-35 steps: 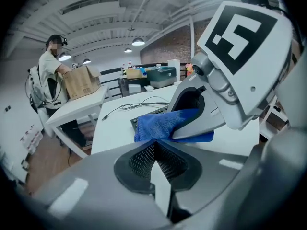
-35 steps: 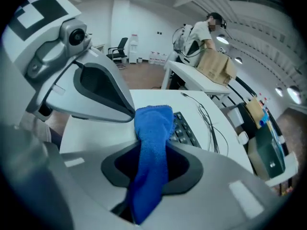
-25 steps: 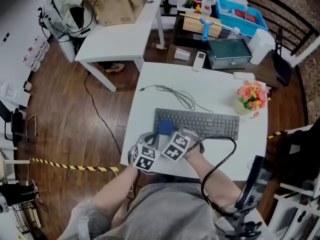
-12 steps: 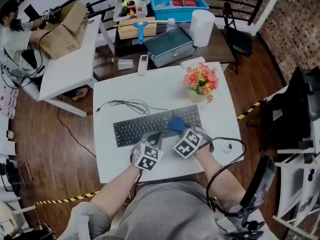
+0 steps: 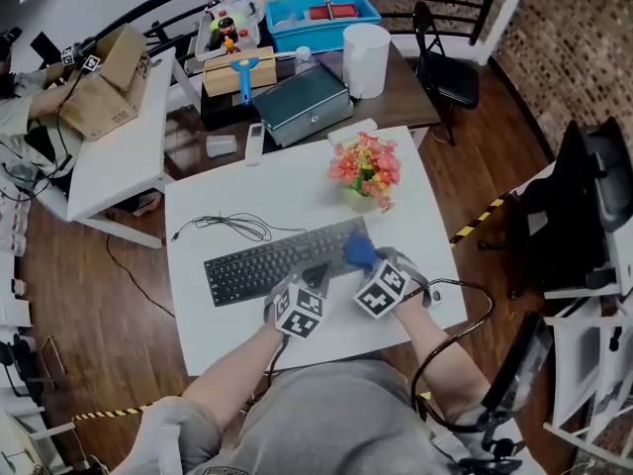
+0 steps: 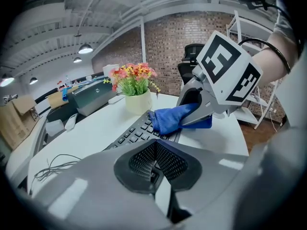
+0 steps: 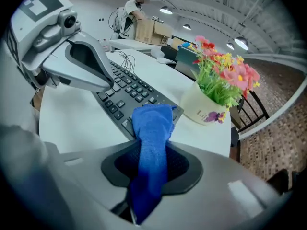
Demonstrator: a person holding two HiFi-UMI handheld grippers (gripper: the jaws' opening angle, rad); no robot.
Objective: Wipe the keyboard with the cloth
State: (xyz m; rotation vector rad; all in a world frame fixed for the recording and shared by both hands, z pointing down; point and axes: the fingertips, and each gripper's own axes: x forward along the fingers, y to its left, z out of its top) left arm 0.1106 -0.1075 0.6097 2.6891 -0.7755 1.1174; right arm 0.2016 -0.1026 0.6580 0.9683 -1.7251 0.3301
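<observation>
A black keyboard (image 5: 262,262) lies across the white table (image 5: 297,191). My right gripper (image 5: 364,261) is shut on a blue cloth (image 7: 152,128), and the cloth's free end rests on the keyboard's right end (image 7: 127,92), close to the flower pot. The left gripper (image 5: 315,277) sits just left of it at the keyboard's front edge. Its jaws (image 6: 154,159) stand shut with nothing between them. From the left gripper view, the cloth (image 6: 170,119) and the right gripper's fingers (image 6: 199,116) lie over the keys (image 6: 136,131).
A pot of pink and orange flowers (image 5: 364,171) stands just behind the keyboard's right end. The keyboard's cable (image 5: 232,228) coils at the back left. Beyond the table are a grey metal box (image 5: 307,92), a remote (image 5: 255,143) and a white roll (image 5: 366,59).
Both grippers slid rightward along the keyboard, taking the cloth from its left end to its right end. The head view swung as they went.
</observation>
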